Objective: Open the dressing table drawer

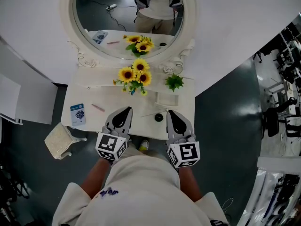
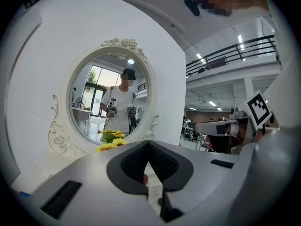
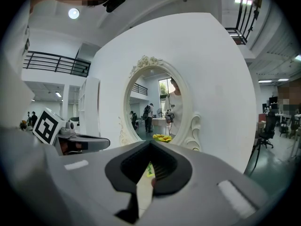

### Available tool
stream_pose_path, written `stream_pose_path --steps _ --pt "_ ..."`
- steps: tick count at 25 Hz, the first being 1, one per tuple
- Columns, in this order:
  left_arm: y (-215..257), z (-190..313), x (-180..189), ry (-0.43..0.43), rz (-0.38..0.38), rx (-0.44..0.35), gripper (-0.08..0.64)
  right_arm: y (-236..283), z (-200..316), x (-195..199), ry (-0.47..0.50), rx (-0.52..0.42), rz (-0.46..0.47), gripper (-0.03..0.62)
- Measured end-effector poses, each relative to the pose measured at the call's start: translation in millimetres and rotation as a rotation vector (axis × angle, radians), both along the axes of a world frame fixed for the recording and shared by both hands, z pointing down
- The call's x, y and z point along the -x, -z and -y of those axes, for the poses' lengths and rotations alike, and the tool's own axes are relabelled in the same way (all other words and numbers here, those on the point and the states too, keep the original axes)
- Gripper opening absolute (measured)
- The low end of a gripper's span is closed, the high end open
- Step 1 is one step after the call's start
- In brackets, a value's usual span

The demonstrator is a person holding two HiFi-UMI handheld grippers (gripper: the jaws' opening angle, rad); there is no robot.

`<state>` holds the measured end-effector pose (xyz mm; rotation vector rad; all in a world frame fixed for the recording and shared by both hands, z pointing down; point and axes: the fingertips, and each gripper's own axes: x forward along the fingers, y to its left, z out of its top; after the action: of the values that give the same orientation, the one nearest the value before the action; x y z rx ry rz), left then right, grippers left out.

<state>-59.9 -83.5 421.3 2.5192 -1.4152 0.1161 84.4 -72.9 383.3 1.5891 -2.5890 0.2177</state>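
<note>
Head view, mirror: we see one oval mirror (image 1: 96,15), our landmark.
Head view, dressing table: one white dressing table (image 1: 84,95) lies directly below the mirror. We cannot make out its drawer from above.
Head view, tabletop things: one bunch of sunflowers (image 1: 135,75) with three blooms, one green sprig (image 1: 174,82), one blue card (image 1: 77,113), one pink stick (image 1: 98,108) and one dark round piece (image 1: 159,117).
Head view, grippers: two. The left gripper (image 1: 126,110) and right gripper (image 1: 170,113) lie over the table edge farthest from the mirror, each with one marker cube (image 1: 111,146).
Head view, stool: one stool (image 1: 60,140), lower left of the mirror.
Left gripper view: its jaws are clenched on nothing and face the mirror.
Right gripper view: its jaws are clenched and empty, and the mirror is ahead.
</note>
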Motion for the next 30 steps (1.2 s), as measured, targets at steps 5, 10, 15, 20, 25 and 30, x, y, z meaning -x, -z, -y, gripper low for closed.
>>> stream_pose_path --steps 5,10,15,20,25,30 --pt "-1 0 0 0.001 0.0 0.006 0.008 -1 0 -1 -0.003 0.006 0.002 0.011" --pt "-1 1 0 0.001 0.001 0.004 0.008 -3 2 -1 -0.004 0.005 -0.001 0.011" --pt "0 1 -3 -0.004 0.002 0.003 0.008 -3 3 -1 -0.001 0.004 -0.012 0.011" --pt "4 2 -5 -0.007 0.003 -0.007 0.008 -2 4 -3 -0.001 0.001 -0.023 0.011" --pt "3 3 -7 -0.007 0.002 -0.009 0.008 3 4 -7 -0.013 -0.024 0.0 0.011" --pt "4 3 -9 -0.006 0.0 -0.01 0.008 4 5 -11 -0.024 -0.024 0.003 0.011"
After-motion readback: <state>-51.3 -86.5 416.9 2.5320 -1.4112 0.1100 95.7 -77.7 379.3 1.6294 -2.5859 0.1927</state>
